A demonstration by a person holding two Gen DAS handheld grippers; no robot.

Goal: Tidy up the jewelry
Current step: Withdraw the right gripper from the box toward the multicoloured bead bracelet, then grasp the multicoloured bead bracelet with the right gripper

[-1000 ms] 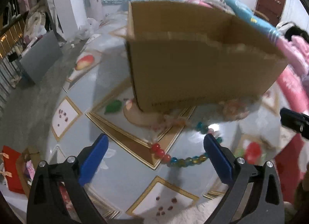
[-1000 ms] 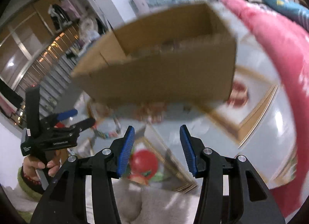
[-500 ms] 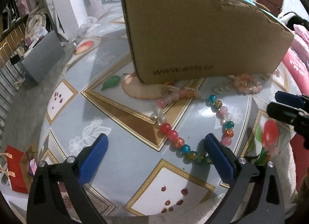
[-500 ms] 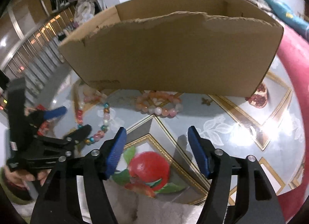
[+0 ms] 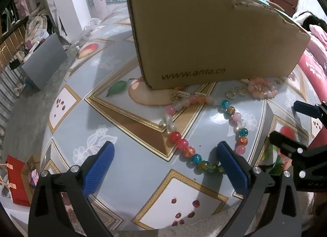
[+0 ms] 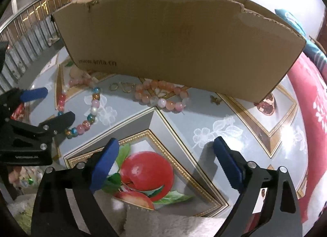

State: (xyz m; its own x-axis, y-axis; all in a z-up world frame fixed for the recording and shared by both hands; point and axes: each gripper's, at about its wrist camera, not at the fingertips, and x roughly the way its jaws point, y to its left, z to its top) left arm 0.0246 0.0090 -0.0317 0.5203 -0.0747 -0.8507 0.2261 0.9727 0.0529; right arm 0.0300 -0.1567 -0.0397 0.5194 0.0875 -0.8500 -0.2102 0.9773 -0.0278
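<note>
Reaching for jewelry: left tool (image 5: 164, 160) spread over the necklace (image 5: 185, 147), empty. Right tool (image 6: 164, 161) is opening, empty. Next, pinch beads and lift toward the box (image 5: 214, 38).

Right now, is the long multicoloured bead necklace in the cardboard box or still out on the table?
Out: the necklace lies looped on the table before the box.
</note>
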